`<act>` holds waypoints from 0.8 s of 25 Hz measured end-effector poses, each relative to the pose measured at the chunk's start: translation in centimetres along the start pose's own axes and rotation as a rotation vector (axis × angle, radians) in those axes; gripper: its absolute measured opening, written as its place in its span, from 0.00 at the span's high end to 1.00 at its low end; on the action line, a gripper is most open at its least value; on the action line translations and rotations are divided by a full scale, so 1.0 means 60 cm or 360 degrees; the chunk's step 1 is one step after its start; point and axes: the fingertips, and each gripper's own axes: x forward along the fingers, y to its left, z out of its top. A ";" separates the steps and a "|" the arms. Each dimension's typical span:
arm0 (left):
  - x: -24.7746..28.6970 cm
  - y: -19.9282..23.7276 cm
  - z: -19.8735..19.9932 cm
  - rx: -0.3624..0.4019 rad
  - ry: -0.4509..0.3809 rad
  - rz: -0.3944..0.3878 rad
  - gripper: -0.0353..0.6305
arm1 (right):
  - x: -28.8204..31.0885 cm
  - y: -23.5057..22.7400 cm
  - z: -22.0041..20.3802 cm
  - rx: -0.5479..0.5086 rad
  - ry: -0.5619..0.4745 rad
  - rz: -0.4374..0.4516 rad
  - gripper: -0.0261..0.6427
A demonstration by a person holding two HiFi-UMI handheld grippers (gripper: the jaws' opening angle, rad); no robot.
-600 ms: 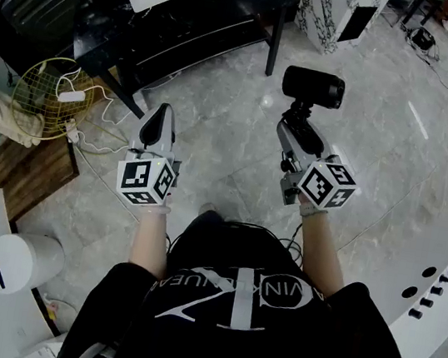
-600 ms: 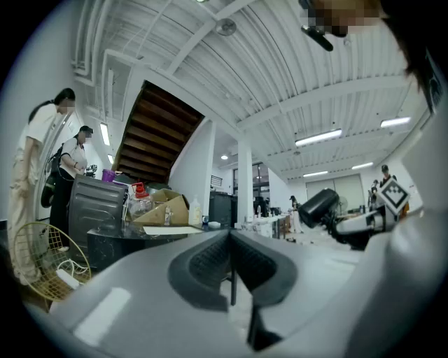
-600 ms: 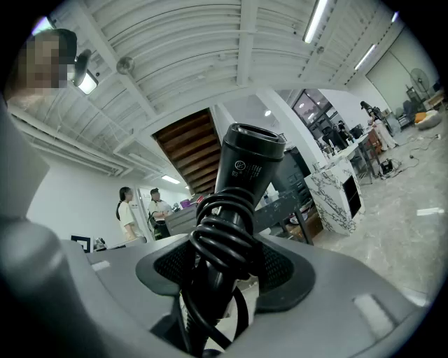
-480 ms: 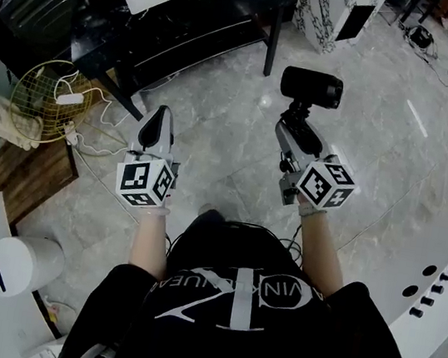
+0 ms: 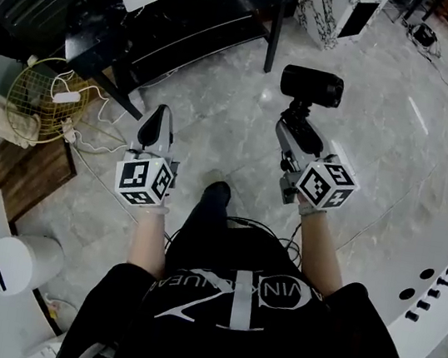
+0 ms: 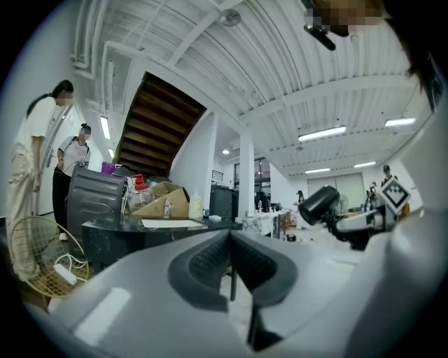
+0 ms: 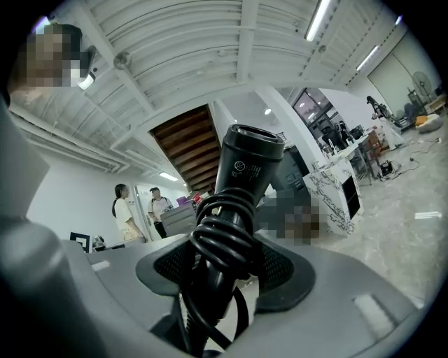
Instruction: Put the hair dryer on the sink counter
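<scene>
Here the right gripper's point(image 5: 298, 133) jaws clamp the rigid, probably top-heavy black plastic hair dryer point(image 5: 312, 87) by its cord-wrapped handle point(image 7: 222, 241); the left gripper's point(image 5: 157, 124) jaws meet, empty.

Head view: from above the person point(image 5: 235, 319), facing steeply down at floor point(image 5: 234, 116), near the body. Left gripper view: low behind its jaws, tilted up to ceiling point(image 6: 280, 63), room far off. Right gripper view: same tilt, hair dryer point(image 7: 241, 175) v. close. Head & left gripper views share black table point(image 5: 235, 3), hair dryer.
</scene>
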 end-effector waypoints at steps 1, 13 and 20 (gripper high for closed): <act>0.012 0.002 -0.003 0.0005 -0.0002 -0.0006 0.95 | 0.009 -0.007 -0.001 0.0001 -0.0003 -0.0002 0.56; 0.255 0.068 0.013 -0.0025 0.0015 -0.0048 0.95 | 0.198 -0.117 0.069 0.0090 -0.0020 -0.0036 0.56; 0.403 0.118 0.023 -0.0023 0.0052 -0.0124 0.95 | 0.320 -0.164 0.109 0.0122 -0.0028 -0.0092 0.56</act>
